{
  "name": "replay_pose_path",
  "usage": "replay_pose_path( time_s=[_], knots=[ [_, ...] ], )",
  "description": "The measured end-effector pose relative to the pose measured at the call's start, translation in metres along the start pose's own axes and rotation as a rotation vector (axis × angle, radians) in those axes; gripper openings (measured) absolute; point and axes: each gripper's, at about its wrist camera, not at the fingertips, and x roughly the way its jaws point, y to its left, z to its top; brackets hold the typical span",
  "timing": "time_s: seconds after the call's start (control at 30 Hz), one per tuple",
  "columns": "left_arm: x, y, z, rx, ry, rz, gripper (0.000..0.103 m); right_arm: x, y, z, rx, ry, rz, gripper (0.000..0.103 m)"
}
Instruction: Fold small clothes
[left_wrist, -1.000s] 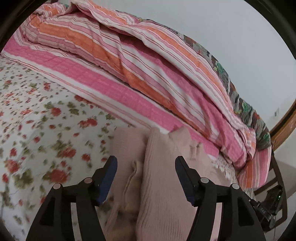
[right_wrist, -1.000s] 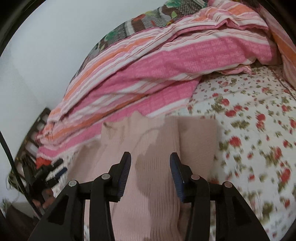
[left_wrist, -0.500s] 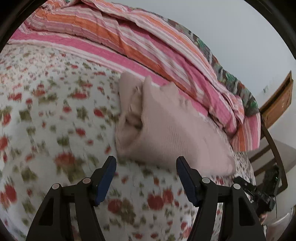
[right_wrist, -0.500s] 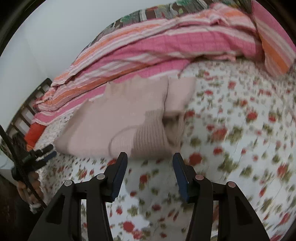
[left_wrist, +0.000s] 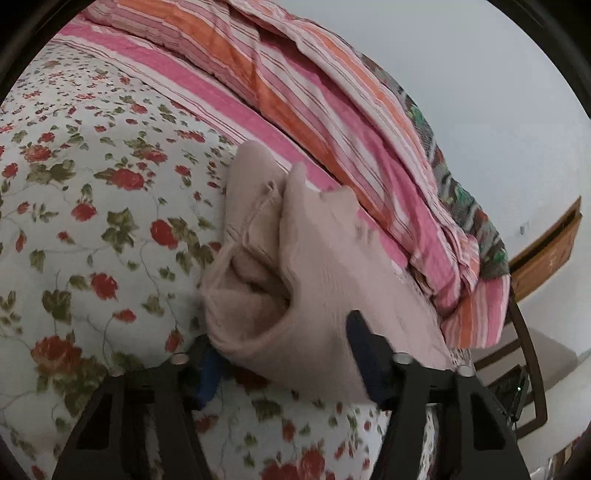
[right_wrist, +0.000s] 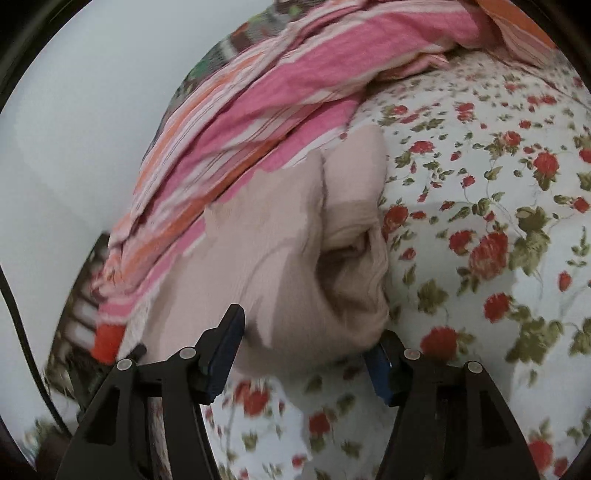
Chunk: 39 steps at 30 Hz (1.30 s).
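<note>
A folded beige knit garment (left_wrist: 317, 280) lies on the floral bedsheet (left_wrist: 92, 192), with its near end bunched into open folds. My left gripper (left_wrist: 284, 354) is open, its blue-padded fingers either side of the garment's near edge. In the right wrist view the same garment (right_wrist: 280, 258) lies ahead, and my right gripper (right_wrist: 303, 354) is open with its fingers straddling the garment's near edge. Neither gripper visibly holds the cloth.
A pink, orange and white striped quilt (left_wrist: 332, 103) is heaped along the far side of the bed, touching the garment. A wooden headboard (left_wrist: 546, 251) and a white wall lie beyond. The floral sheet (right_wrist: 498, 221) spreads to the right in the right wrist view.
Both grippers first pulled back from the garment, then moved forward again, and their open fingers now sit around its near edge. The garment lies in the same place.
</note>
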Motion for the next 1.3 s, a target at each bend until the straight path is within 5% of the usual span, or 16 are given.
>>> replay_pose_path(
  time_s=[0.03,0.1,0.13,0.23,0.87,1.0,1.13,1.3],
  knots=[
    [0.001,0.001,0.001,-0.015,-0.003,0.010,0.033,0.002,0.001,0.002,0.002,-0.005,-0.029,0.051],
    [0.000,0.010,0.004,-0.071,0.001,-0.001,0.024,0.009,0.001,0.005,0.008,0.016,-0.030,0.010],
    [-0.001,0.013,0.005,-0.085,-0.002,-0.015,0.014,0.011,-0.001,0.006,0.018,0.033,-0.022,0.011],
    [-0.011,0.013,0.003,-0.067,-0.017,-0.035,0.011,0.006,-0.003,0.005,0.033,0.035,-0.018,0.009],
    [-0.106,0.003,-0.079,0.085,-0.019,0.001,0.012,-0.087,0.006,-0.068,-0.110,0.073,-0.053,0.009],
    [-0.112,0.009,-0.077,0.105,-0.003,0.081,0.033,-0.090,0.010,-0.078,-0.208,0.083,-0.111,0.022],
    [-0.129,0.017,-0.062,0.117,-0.072,0.125,0.051,-0.114,0.018,-0.073,-0.323,-0.016,-0.173,0.038],
    [-0.122,0.008,-0.027,0.154,-0.083,0.110,0.055,-0.115,0.030,-0.043,-0.350,-0.079,-0.191,0.044]
  ],
)
